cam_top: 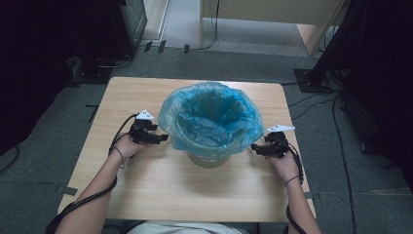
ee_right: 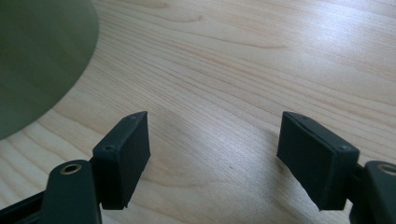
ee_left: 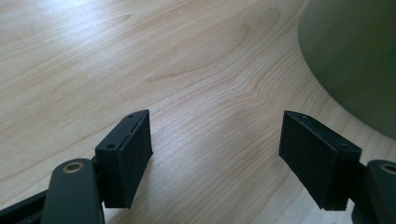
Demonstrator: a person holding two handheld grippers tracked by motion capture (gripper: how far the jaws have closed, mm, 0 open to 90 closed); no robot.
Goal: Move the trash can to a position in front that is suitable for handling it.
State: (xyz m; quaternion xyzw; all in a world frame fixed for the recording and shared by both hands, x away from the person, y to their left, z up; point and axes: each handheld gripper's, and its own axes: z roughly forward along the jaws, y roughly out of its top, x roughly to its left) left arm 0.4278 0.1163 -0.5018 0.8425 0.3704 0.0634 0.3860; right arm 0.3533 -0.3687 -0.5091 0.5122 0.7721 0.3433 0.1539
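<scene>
A waste bin (cam_top: 209, 158) lined with a blue plastic bag (cam_top: 210, 117) stands at the centre of the high view, on a pale wooden table (cam_top: 160, 190), with the bag's loose edge folded out and down over the rim so that a short band of the olive-green body shows beneath it. The left gripper (cam_top: 164, 138) sits at centre left of that frame, held in a person's hand, its tips pointing toward the bag's hanging skirt and just beside it. The right gripper (cam_top: 254, 147) mirrors it at centre right, also just beside the bag's lower edge. Both sets of jaws stand apart with nothing between them. In the left gripper view, the black pads (ee_left: 135, 154) frame bare wood grain, and the bin's curved green wall (ee_left: 355, 56) fills the upper right corner. In the right gripper view, the pads (ee_right: 133, 151) again frame bare table, with the bin's wall (ee_right: 37, 56) at upper left. Judging from this, the main risk lies in the thin bag: jaws that close on too little film could slip off, and an uneven pull from the two sides could tear it or drag the light bin sideways or tip it. Both grippers also sit low, so a pad could knock the bin's wall instead of catching the plastic.
</scene>
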